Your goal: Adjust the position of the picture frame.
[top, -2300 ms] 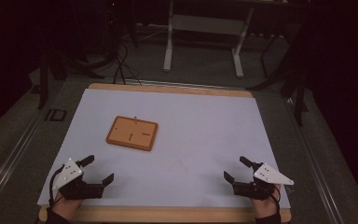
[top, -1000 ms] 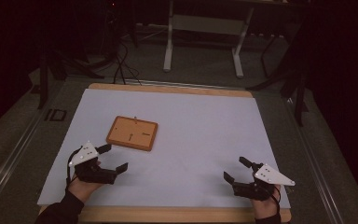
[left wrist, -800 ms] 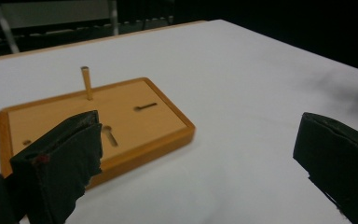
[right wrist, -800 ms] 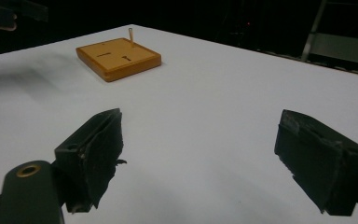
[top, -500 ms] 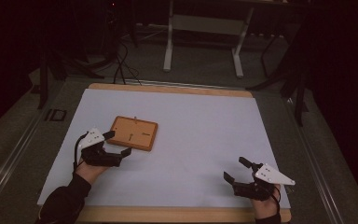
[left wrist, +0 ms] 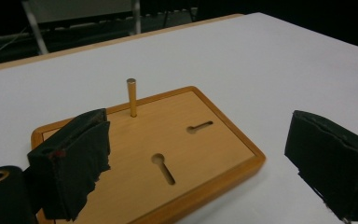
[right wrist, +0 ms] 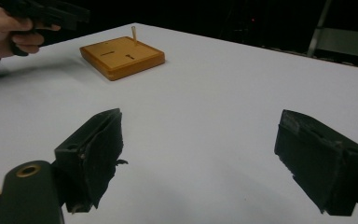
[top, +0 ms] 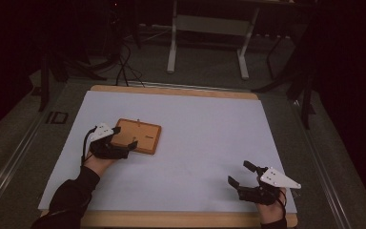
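Jaws closing yet spread — left tool (top: pixel 124 137) straddles wooden board (top: pixel 143 135); right tool (top: pixel 246 174) spread.

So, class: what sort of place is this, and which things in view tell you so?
Probably a lab or recording workspace, not a home. A white work table stands in a dark room and bears a single wooden board with an upright peg; a person holds a claw in each hand, left claw and right claw.
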{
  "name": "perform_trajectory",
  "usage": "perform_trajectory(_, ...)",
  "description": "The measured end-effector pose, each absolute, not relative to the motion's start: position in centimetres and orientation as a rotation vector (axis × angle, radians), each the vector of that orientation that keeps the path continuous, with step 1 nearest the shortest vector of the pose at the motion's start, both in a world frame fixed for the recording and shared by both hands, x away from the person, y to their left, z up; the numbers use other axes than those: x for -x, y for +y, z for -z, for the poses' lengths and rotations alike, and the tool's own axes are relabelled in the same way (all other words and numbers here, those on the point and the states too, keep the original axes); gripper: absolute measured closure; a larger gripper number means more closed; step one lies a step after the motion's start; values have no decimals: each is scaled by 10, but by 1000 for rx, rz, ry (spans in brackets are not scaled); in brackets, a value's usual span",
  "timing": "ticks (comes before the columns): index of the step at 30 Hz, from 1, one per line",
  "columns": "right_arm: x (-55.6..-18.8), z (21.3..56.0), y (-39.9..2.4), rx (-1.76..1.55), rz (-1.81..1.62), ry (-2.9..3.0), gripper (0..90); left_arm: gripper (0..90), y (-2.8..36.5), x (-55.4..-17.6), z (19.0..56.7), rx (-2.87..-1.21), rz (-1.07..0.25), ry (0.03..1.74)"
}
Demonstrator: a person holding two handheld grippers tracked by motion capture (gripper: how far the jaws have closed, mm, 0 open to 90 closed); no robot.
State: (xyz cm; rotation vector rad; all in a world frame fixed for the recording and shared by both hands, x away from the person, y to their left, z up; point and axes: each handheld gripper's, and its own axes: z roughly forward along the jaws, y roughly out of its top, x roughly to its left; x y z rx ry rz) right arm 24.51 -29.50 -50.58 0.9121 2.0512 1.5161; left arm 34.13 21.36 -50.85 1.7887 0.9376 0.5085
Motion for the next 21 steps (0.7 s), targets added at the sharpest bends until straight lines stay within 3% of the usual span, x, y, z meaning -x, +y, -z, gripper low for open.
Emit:
perform_trajectory(14, -246, 507, -296, -926, -1530, 2064, 148, 224, 202, -376, 520, -1834, -561, 1024)
perform_trajectory(21, -247, 508, -297, -936, -1541, 2067, 148, 360, 196, -396, 522, -1854, -584, 1085)
